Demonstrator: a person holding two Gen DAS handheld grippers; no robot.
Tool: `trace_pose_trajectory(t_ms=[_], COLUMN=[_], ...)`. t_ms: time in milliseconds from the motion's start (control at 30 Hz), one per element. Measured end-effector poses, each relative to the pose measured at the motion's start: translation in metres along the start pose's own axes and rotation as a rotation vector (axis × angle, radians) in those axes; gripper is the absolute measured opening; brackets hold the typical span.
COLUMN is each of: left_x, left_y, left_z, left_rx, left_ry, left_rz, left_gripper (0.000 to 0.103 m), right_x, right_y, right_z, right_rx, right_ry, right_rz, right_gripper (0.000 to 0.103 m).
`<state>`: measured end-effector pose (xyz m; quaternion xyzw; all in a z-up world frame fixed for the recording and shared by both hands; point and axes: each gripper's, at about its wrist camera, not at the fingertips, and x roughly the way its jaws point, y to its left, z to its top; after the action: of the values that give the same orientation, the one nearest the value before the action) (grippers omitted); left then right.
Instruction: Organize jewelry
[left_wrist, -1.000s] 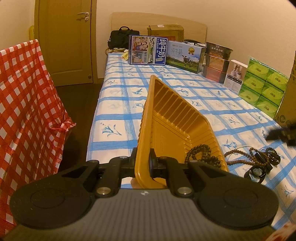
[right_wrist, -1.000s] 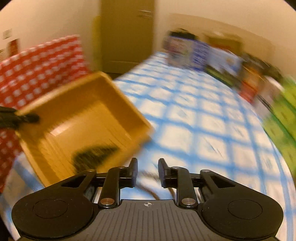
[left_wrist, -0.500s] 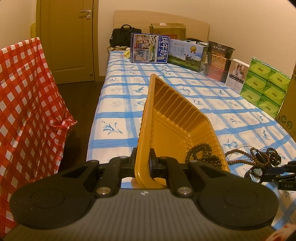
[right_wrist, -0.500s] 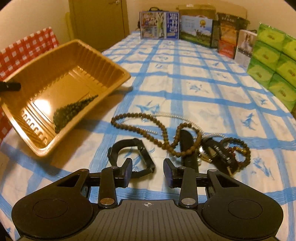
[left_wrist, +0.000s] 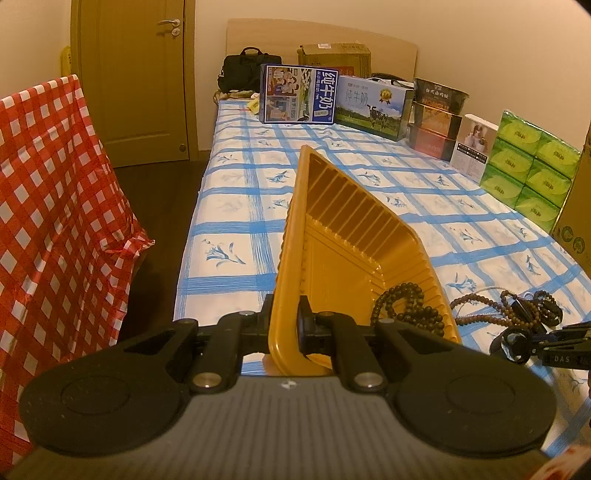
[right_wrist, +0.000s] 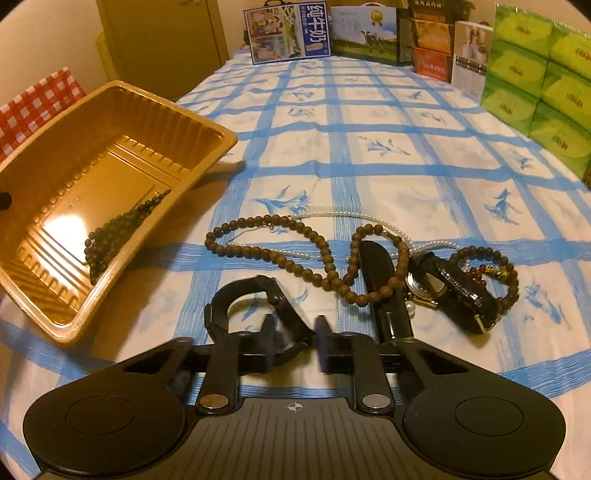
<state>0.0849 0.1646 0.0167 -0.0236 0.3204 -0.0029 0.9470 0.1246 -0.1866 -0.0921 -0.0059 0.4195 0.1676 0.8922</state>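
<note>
Left gripper (left_wrist: 284, 325): clenched on the near rim of the gold plastic tray (left_wrist: 351, 229), tilted, with a dark bead strand (left_wrist: 406, 306) pooled in the low corner to the right of the jaws.

Right gripper (right_wrist: 295, 343): jaws straddling the black band (right_wrist: 251, 283), blurred; cannot tell whether the pads press yet. Just beyond, brown bead necklace (right_wrist: 295, 269), pearl strand (right_wrist: 332, 214) and black watch (right_wrist: 454, 291), tangled on the checked cloth (right_wrist: 369, 129).

Risks: thin band slipping out of a partial pinch; beads spilling if the tray tips further.

Against half a second ago: right jaws just closing, lower and nearer the band; tray tilt unchanged.
</note>
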Motion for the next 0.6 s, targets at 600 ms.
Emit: trace_pose_trajectory(t_ms=[600], left_x=[0.000], left_y=[-0.001], left_z=[0.001], left_rx=[0.006], left_ry=[-0.001], left_rz=[0.000], left_gripper=[0.009], right_x=[-0.038], right_y=[0.063], right_z=[0.042], right_rx=[-0.145], right_ry=[-0.140], right_rz=[0.075], right_gripper=[0.015])
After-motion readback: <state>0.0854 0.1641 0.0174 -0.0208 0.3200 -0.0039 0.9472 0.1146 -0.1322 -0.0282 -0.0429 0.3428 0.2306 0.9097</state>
